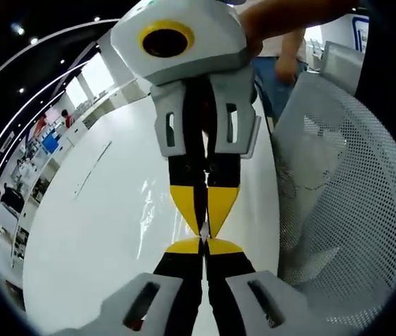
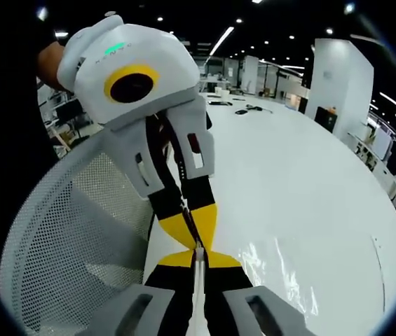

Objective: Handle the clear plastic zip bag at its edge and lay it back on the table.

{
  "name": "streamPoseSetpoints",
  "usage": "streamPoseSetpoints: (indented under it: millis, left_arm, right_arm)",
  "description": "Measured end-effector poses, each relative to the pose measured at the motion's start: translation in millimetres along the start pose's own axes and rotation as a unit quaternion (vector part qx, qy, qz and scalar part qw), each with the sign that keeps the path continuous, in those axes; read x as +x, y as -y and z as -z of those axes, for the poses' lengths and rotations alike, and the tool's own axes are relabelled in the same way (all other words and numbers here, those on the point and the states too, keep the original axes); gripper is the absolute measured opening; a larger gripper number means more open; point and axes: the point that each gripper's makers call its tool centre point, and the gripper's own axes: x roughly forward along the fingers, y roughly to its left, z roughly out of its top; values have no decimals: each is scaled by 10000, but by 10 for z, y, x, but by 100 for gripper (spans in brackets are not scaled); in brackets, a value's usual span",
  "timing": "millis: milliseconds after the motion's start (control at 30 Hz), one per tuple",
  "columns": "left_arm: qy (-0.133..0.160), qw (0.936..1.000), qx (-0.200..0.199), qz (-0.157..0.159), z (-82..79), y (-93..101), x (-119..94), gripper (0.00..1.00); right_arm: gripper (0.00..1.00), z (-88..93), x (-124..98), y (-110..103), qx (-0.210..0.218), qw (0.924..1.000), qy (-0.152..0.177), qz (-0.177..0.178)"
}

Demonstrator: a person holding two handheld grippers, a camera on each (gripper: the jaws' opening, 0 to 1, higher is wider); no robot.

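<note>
Pinching the same edge of the bag [image 2: 282,269] tip to tip, the left gripper [image 1: 202,246] and right gripper [image 2: 196,253] have their fingers closed over the white desk [image 2: 303,182]. Thin, limp and slippery, it should sag; holding the stiffer edge seems safest.

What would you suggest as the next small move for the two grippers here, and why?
Probably lower both together toward the white table. The left gripper and right gripper meet tip to tip, jaws closed, apparently pinching the edge of the clear zip bag, whose body already drapes onto the tabletop.
</note>
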Motion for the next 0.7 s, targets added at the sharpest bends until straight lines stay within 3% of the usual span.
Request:
streamPoseSetpoints:
  millis: [700]
  left_arm:
    - [160, 9996, -230, 29, -39, -36, 9, 0]
  right_arm:
    - [0, 72, -32, 50, 286, 9993, -159, 162]
